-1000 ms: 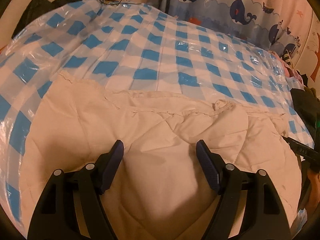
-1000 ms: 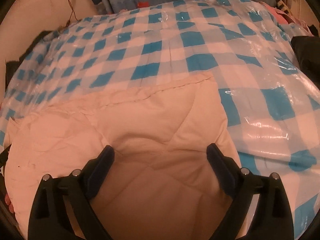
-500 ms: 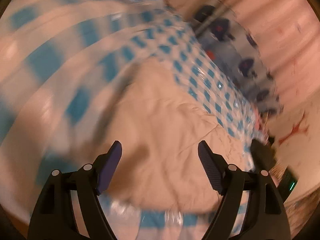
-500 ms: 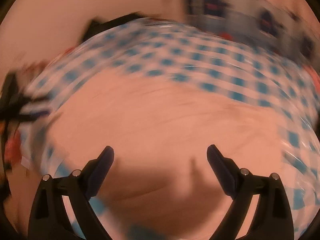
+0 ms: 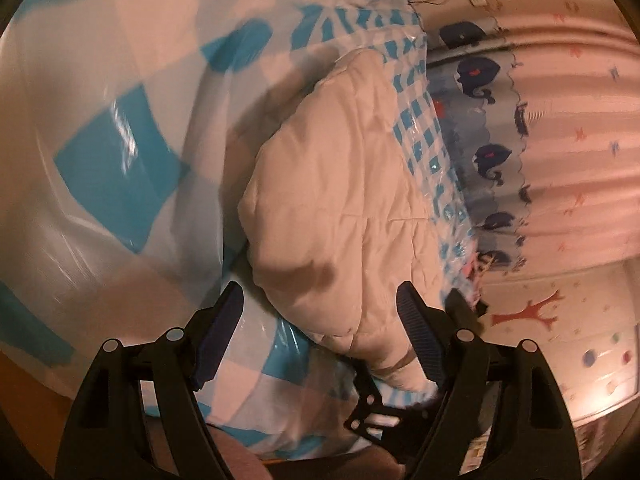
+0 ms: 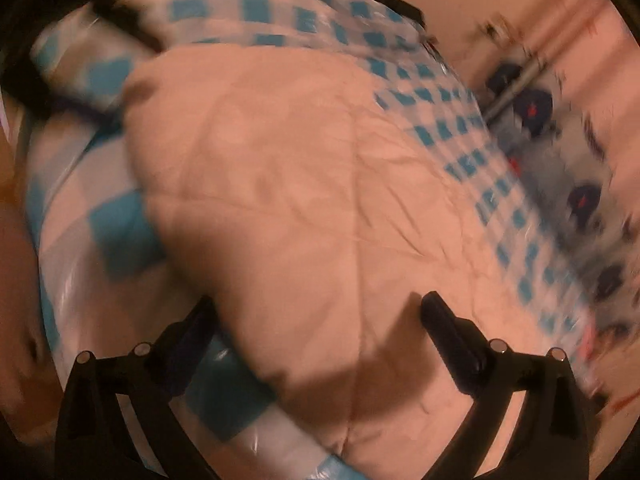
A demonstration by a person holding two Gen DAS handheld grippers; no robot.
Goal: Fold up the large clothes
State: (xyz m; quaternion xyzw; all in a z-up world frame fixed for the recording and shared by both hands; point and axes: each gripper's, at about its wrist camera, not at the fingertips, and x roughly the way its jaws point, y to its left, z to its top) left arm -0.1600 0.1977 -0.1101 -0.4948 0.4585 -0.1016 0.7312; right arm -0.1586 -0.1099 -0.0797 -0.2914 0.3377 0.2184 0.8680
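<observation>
A cream quilted garment [image 5: 344, 208] lies folded in a puffy bundle on the blue-and-white checked cover [image 5: 112, 168]. My left gripper [image 5: 320, 316] is open and empty, with its jaws wide apart just short of the bundle's near end. In the right wrist view the same garment [image 6: 304, 200] fills the middle. My right gripper [image 6: 320, 316] is open and empty above its near part. That view is blurred. The other gripper's black frame [image 5: 376, 412] shows low in the left wrist view.
The checked cover [image 6: 120, 232] is shiny plastic and wraps over the bed edge. A whale-print curtain [image 5: 488, 156] and a pink curtain [image 5: 580, 140] hang behind. A wall with a red tree sticker [image 5: 528, 312] is at the right. Dark clothes [image 6: 132, 20] lie at the far edge.
Both grippers have swung and tilted away from straight over the garment, staying open. The garment now appears from the side as a compact bundle. Both views rotated sharply.
</observation>
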